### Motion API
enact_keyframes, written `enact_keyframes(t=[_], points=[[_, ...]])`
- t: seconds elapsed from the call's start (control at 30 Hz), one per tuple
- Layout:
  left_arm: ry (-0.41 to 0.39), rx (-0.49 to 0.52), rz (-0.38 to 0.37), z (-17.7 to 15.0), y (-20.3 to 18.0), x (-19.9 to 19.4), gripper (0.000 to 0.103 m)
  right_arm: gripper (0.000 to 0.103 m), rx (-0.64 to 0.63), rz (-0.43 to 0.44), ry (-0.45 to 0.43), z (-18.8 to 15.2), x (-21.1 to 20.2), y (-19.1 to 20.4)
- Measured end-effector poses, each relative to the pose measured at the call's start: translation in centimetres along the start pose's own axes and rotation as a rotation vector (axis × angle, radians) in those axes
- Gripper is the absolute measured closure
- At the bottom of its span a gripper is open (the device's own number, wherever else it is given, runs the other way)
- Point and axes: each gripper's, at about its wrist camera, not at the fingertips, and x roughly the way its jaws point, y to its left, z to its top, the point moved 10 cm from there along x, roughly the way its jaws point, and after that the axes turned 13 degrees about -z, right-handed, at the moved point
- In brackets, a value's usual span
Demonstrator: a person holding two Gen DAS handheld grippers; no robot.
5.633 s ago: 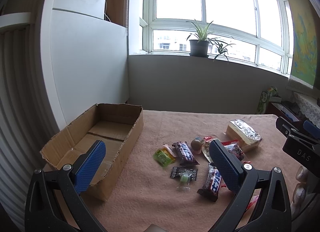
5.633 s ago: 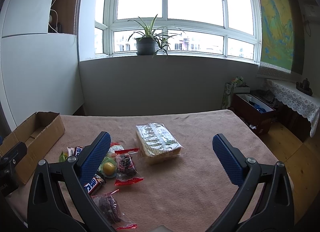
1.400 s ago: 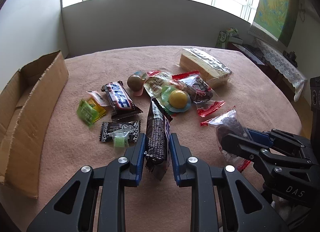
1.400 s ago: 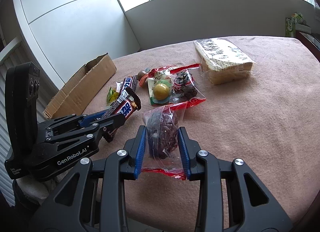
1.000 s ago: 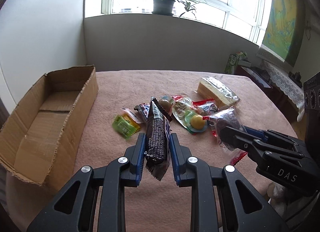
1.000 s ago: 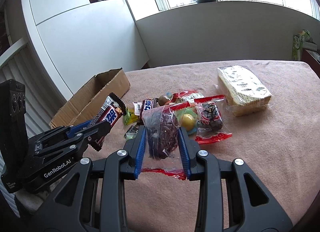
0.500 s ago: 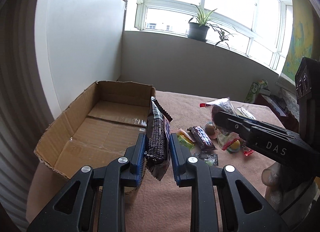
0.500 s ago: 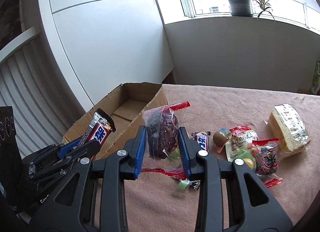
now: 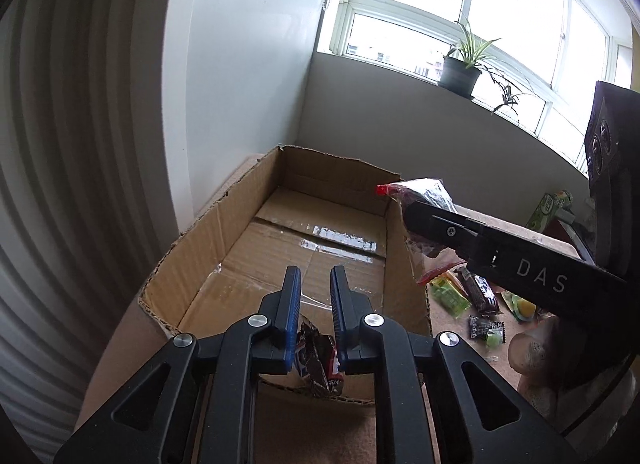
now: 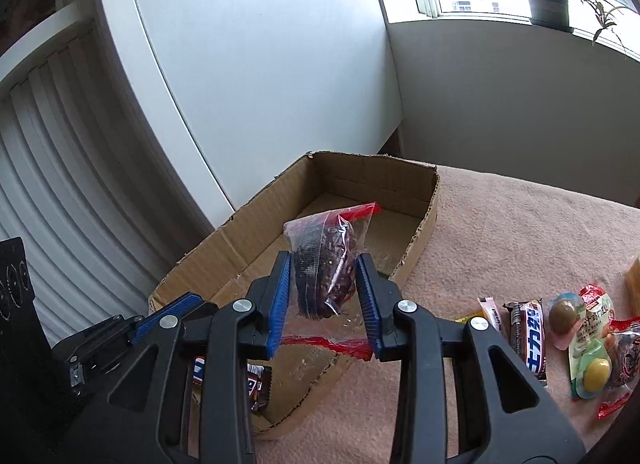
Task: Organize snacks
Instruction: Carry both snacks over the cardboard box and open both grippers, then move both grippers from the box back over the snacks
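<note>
Left gripper (image 9: 316, 296) fingers parted over cardboard box (image 9: 224, 232) at centre frame, chocolate bar (image 9: 318, 364) lying below, right gripper (image 10: 323, 284) pinching clear bag of dark snacks (image 10: 326, 264) mid-frame.

Daylit throughout, sourced from the window (image 9: 472, 19) at upper right; panes blown out to near white, no outdoor detail except faint buildings. Strong fisheye bending in both views, with dark vignette at the corners farthest from the window. Glare streaks on clear tape across the cardboard box (image 9: 224, 223) floor below the window. Soft shadow beneath the left gripper (image 9: 315, 298). Slight blur on the snack wrapper (image 9: 318, 364) there. Right view sharp on the clear bag (image 10: 326, 264).
</note>
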Motion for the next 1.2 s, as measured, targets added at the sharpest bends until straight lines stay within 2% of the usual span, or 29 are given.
enact_keyframes(t=[0.03, 0.1, 0.17, 0.3, 0.4, 0.47, 0.5, 0.67, 0.87, 1.2], points=[[-0.008, -0.002, 0.006, 0.1, 0.3, -0.3, 0.090, 0.066, 0.005, 0.006, 0.005, 0.0, 0.4, 0.2], [-0.023, -0.016, 0.012, 0.3, 0.8, -0.9, 0.090, 0.040, 0.019, 0.022, 0.024, -0.2, 0.9, 0.2], [-0.030, -0.029, 0.011, 0.4, 1.3, -1.1, 0.089, 0.027, 0.046, 0.023, 0.005, -0.1, 0.5, -0.2], [-0.039, -0.027, 0.025, 0.5, 1.4, -1.4, 0.088, 0.025, 0.044, 0.004, -0.019, 0.2, -0.5, -0.5], [-0.042, -0.012, 0.030, 0.6, 1.1, -1.4, 0.080, 0.023, 0.038, -0.017, -0.033, 0.4, -1.3, -1.3], [-0.044, -0.008, 0.028, 0.6, 0.9, -1.4, 0.067, 0.021, 0.036, -0.026, -0.039, 0.4, -2.0, -2.1], [-0.048, -0.005, 0.024, 0.6, 0.6, -1.5, 0.065, 0.021, 0.035, -0.032, -0.042, 0.4, -2.4, -2.6], [-0.050, 0.024, 0.002, 0.7, -1.4, -1.2, 0.064, 0.021, 0.067, -0.066, -0.062, 0.3, -4.9, -6.4], [-0.031, 0.065, -0.040, 0.3, -4.7, -0.3, 0.064, 0.021, 0.134, -0.130, -0.085, -0.6, -8.2, -12.8], [0.071, 0.126, -0.127, -2.3, -10.3, 2.5, 0.064, 0.021, 0.198, -0.257, -0.064, -4.5, -10.8, -22.1]])
